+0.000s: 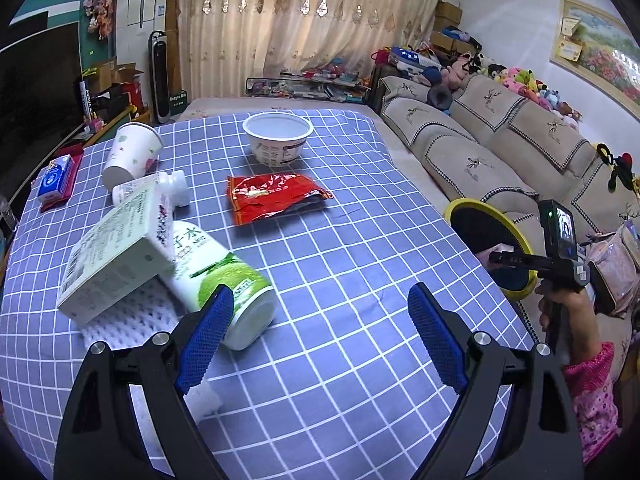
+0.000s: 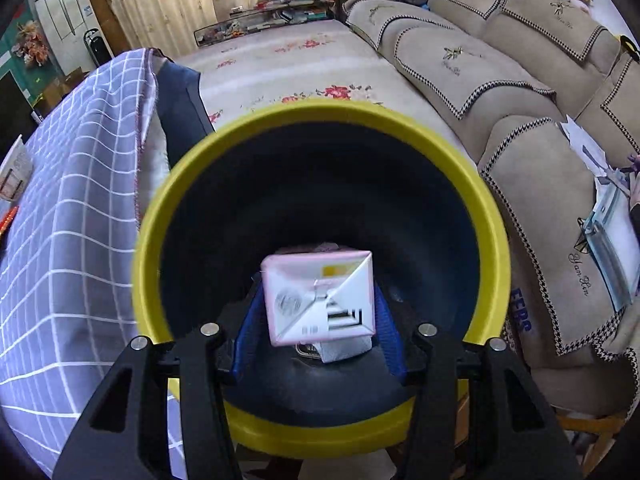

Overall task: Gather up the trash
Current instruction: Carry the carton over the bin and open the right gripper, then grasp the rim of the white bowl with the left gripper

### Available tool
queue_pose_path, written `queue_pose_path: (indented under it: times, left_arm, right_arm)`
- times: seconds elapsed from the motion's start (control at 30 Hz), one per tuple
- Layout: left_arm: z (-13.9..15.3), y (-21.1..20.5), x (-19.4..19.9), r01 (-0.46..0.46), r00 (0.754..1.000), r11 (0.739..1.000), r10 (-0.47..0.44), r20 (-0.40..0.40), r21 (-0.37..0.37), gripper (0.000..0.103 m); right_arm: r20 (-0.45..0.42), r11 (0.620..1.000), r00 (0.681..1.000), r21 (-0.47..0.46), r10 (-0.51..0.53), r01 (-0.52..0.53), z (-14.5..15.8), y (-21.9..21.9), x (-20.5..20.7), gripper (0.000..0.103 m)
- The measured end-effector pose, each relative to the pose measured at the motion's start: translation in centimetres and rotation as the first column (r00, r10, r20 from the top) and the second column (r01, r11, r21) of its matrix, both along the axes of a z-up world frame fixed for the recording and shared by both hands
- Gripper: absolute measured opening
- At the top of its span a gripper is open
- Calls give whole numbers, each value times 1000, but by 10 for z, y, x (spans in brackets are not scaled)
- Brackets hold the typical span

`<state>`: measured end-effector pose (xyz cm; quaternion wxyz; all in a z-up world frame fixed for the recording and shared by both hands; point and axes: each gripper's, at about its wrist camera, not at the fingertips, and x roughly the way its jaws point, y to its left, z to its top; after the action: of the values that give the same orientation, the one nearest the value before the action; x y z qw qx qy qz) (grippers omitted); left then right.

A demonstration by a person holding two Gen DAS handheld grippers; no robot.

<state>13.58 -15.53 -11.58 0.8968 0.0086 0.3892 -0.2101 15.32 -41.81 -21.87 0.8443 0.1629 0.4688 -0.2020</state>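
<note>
My right gripper (image 2: 320,308) is shut on a pink and white drink carton (image 2: 320,300), held over the mouth of the dark bin with a yellow rim (image 2: 320,116). In the left wrist view that bin (image 1: 516,232) stands off the table's right edge, with the right hand's tool over it. My left gripper (image 1: 320,320) hangs open above the checked tablecloth (image 1: 340,240), nothing between its blue pads. Beside its left finger lies a green and white bottle (image 1: 224,280), with a pale green carton (image 1: 116,252) leaning on it. Farther off lie a red wrapper (image 1: 276,196), a white bowl (image 1: 278,138), a paper cup (image 1: 132,152) and a small white bottle (image 1: 160,190).
A blue tissue pack (image 1: 56,180) lies at the table's far left. A beige sofa (image 2: 500,80) runs along the right, with papers (image 2: 608,216) on its seat. A flowered rug (image 2: 288,64) covers the floor past the bin. The tablecloth (image 2: 72,200) hangs left of the bin.
</note>
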Motion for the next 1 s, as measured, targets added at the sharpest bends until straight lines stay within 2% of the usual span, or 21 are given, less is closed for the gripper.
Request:
queue_pose_path:
  times: [0.1, 0.33, 0.5, 0.6, 0.73, 0.83, 1.0]
  left_arm:
    - [0, -4, 3, 5, 1000, 1000, -5, -3, 0, 88]
    - [6, -13, 12, 25, 1000, 1000, -25, 4, 9, 88]
    - [24, -19, 38, 34, 999, 999, -34, 10, 14, 88]
    - [36, -26, 63, 7, 1000, 999, -8, 26, 32, 88]
    - [47, -45, 106, 37, 999, 999, -37, -18, 19, 88]
    - [54, -65, 135, 58, 998, 997, -57, -26, 50, 87]
    - [48, -94, 186, 66, 997, 991, -60, -54, 118, 79]
  right_arm:
    - [8, 1000, 1000, 1, 4, -4, -1, 2, -3, 60]
    - [65, 1000, 998, -20, 10, -8, 20, 7, -17, 61]
    - [104, 1000, 994, -18, 23, -22, 34, 11, -23, 65]
    - [110, 1000, 993, -11, 31, -29, 36, 12, -20, 65]
    - [122, 999, 992, -2, 39, -39, 38, 13, -17, 65]
    - [131, 999, 990, 4, 45, -46, 39, 13, -15, 65]
    - [152, 999, 987, 20, 45, -49, 43, 10, -18, 66]
